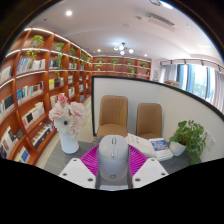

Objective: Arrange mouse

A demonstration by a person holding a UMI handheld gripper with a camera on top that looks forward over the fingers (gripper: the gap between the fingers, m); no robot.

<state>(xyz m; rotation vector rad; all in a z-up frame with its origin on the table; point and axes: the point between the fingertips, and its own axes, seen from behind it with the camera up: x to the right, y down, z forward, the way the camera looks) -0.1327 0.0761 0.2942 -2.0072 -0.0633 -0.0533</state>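
Note:
A light grey computer mouse [113, 157] sits between my gripper's [113, 164] two fingers, its wheel end pointing away from me. The magenta pads [92, 160] press against both of its sides. The mouse is held up in the air, above the white desk [150, 160] that shows just beyond and below it. The gripper is shut on the mouse.
A white vase of pink flowers [67, 120] stands left on the desk, a potted green plant [190, 136] right, a book or box [160, 146] between. Two tan chairs [113, 115] stand behind a partition. Bookshelves [35, 90] line the left wall.

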